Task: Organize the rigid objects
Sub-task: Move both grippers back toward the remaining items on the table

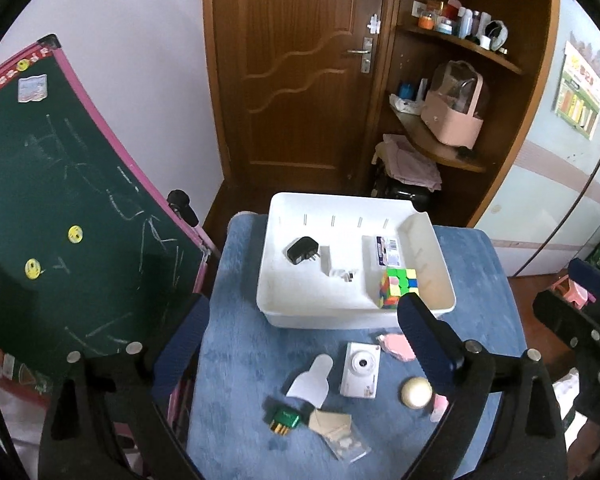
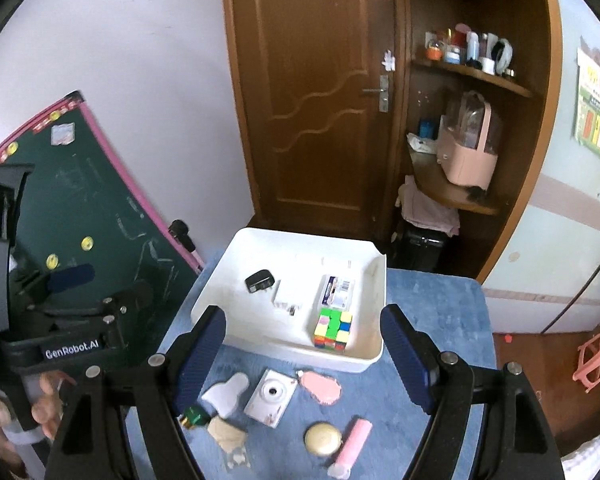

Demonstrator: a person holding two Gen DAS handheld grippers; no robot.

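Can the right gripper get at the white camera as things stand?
Probably yes: the right gripper is open and empty, and the white camera lies flat on the blue cloth with clear gaps on all sides.

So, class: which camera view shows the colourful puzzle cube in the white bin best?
The right wrist view: the puzzle cube sits unobstructed in the white bin, top and front faces visible. In the left wrist view, the cube is partly hidden behind a finger of the left gripper.
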